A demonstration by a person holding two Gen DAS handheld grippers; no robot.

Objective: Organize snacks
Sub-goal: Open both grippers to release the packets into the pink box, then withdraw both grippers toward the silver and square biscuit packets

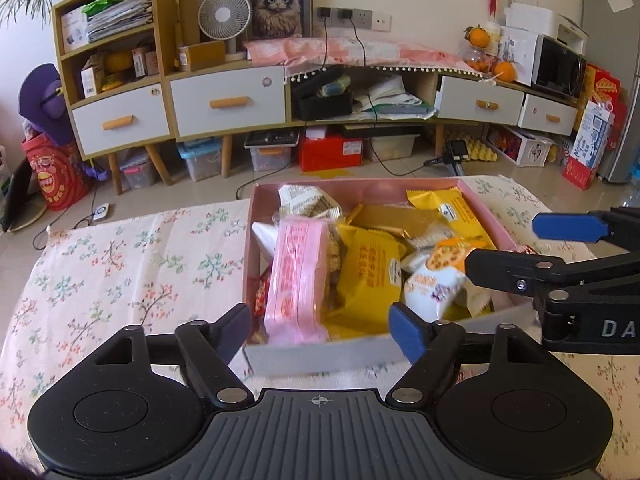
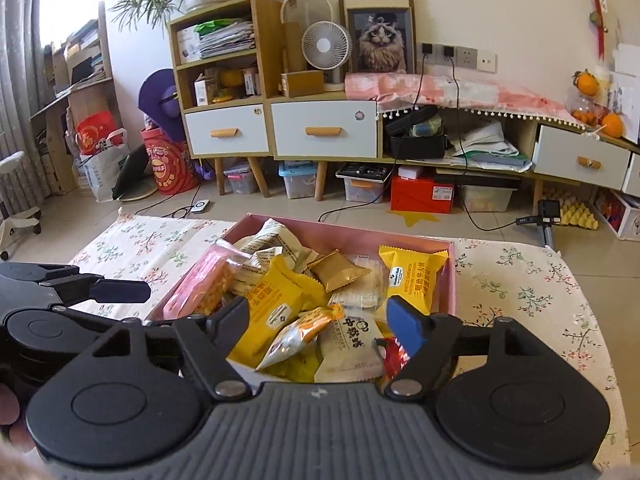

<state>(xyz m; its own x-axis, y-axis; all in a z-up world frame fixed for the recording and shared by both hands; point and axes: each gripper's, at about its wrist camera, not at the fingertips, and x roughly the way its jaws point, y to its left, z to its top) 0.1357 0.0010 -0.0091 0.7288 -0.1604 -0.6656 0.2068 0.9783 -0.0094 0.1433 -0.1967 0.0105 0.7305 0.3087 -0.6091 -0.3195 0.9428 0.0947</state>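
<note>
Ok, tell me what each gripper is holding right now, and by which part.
Nothing is held. The left gripper and right gripper both stand open over the pink box of snack packets, with no packet pinched between their pads.

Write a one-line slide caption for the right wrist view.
Open right gripper poised above pink box of wrapped snacks on floral cloth.

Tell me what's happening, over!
Left gripper open, empty. Right gripper open, empty. Snacks piled in pink box on the cloth. Nothing in the way.
</note>
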